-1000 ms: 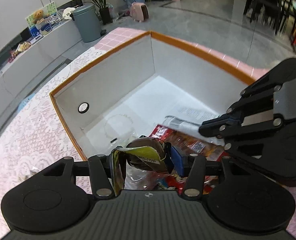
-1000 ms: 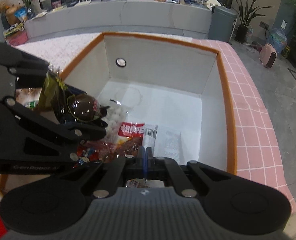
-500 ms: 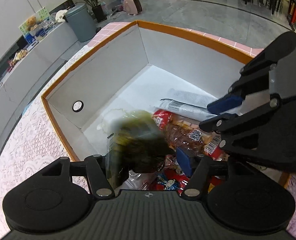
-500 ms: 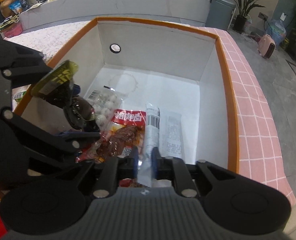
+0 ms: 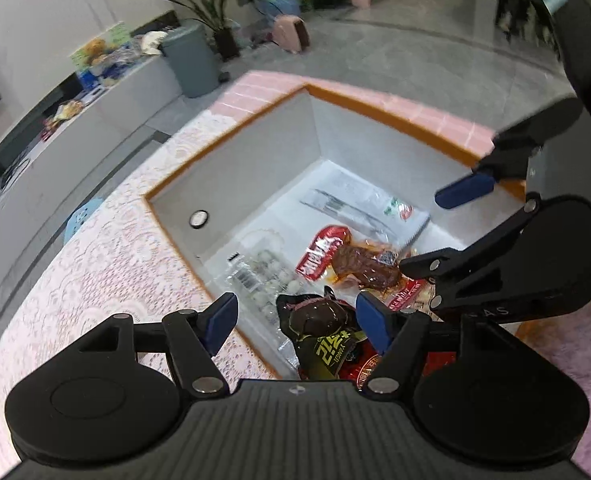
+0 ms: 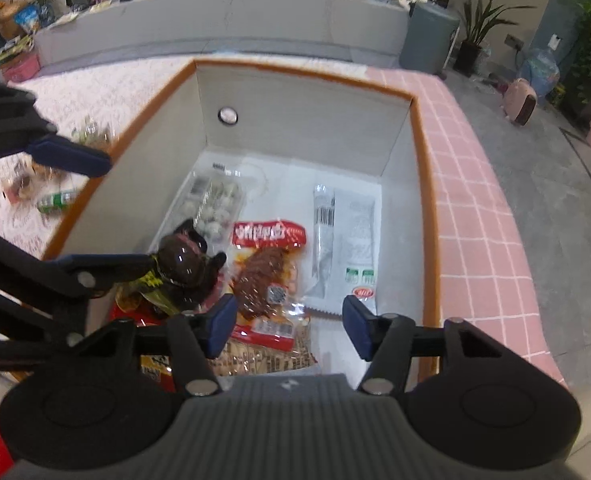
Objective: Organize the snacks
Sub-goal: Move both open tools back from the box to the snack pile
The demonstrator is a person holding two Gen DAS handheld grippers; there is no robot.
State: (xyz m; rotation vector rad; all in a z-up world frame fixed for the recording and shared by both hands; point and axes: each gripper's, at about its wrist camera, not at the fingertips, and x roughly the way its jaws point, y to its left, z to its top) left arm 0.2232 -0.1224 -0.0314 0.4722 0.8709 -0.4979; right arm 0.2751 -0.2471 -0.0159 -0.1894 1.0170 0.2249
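A white box with an orange rim (image 5: 231, 140) (image 6: 427, 184) holds several snack packs. My left gripper (image 5: 295, 320) is open above the box's near corner; the dark brown snack pack (image 5: 319, 328) (image 6: 183, 268) lies loose below it on the pile. My right gripper (image 6: 289, 328) is open and empty above the box's near side. The silver-white packet (image 6: 343, 240) (image 5: 359, 208) lies flat on the box floor. A red meat snack pack (image 6: 267, 264) (image 5: 351, 260) and a clear pack of white balls (image 6: 215, 204) (image 5: 263, 276) lie beside it.
More snacks (image 6: 47, 184) lie on the lace cloth (image 5: 95, 264) left of the box. Pink tiled surface (image 6: 479, 208) runs along the box's right side. A grey bin (image 6: 427, 36) and a low counter (image 6: 223, 28) stand beyond.
My left gripper opened and dropped the dark brown snack pack into the box. My right gripper opened and released the silver-white packet, which now lies flat. Both grippers lifted back.
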